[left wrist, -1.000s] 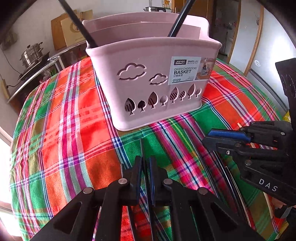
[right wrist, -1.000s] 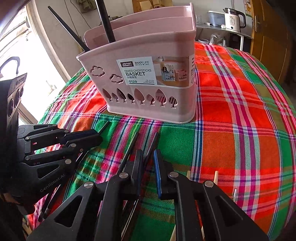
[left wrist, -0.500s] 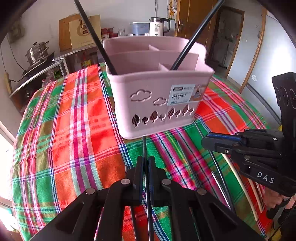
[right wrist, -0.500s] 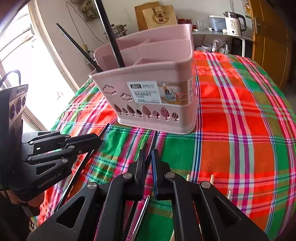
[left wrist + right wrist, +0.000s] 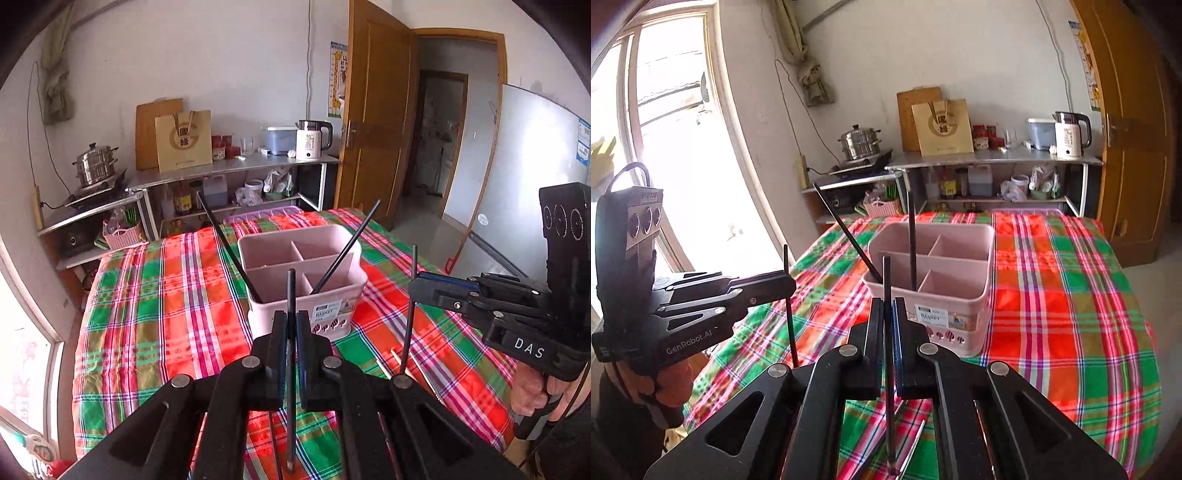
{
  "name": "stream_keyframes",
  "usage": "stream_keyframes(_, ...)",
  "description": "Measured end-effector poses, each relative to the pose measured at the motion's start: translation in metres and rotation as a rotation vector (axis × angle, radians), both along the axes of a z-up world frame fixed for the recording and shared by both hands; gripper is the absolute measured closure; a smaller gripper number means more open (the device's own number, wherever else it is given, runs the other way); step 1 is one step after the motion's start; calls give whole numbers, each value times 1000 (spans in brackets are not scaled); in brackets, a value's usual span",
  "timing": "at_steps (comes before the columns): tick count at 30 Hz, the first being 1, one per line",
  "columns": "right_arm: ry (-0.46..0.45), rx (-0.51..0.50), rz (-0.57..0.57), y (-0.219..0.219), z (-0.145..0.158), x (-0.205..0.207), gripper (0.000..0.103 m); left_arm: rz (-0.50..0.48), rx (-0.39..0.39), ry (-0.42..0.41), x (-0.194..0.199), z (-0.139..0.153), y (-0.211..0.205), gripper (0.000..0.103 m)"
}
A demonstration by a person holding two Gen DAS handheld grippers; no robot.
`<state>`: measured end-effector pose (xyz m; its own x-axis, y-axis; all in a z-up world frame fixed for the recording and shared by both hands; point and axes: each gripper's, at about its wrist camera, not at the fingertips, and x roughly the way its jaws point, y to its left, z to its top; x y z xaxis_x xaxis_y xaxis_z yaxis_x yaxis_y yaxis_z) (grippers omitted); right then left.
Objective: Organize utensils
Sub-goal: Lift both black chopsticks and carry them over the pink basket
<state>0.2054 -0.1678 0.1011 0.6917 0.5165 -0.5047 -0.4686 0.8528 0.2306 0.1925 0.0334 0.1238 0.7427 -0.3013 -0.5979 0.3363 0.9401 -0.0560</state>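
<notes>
A pink divided basket (image 5: 258, 314) (image 5: 975, 306) stands on the plaid tablecloth (image 5: 166, 295) with two black chopsticks (image 5: 225, 243) (image 5: 911, 240) leaning in its front compartments. My left gripper (image 5: 291, 317) (image 5: 786, 286) is shut on a black chopstick (image 5: 291, 288) that stands upright, above the table in front of the basket. To its right at about the same height, my right gripper (image 5: 888, 306) (image 5: 417, 291) pinches another upright black chopstick (image 5: 886, 277), its jaws still closing tighter on it.
Wooden chopsticks (image 5: 397, 360) and a metal utensil (image 5: 912, 450) lie on the cloth below the grippers. A person's hand (image 5: 532, 391) holds each gripper. Beyond the table are a steel shelf with a kettle (image 5: 312, 140), a steamer pot (image 5: 858, 142), a door and a window.
Both grippers have risen well above the table, each lifting a black chopstick off the cloth. The basket, seen side-on before, now shows its compartments from above.
</notes>
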Motion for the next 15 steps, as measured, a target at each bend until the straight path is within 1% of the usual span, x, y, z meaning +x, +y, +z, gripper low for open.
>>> stream_keyframes(4, -47, -1, -3, 0, 14, -12, 99, 3, -13, -32, -11, 14, 0, 99)
stream_keyframes(11, -42, -9, 1, -2, 10, -18, 99, 0, -13, -11, -20, 4, -2, 99)
stream_keyframes(15, -46, -18, 5, -3, 11, -21, 99, 1, -19, -11, -23, 5, -1, 99)
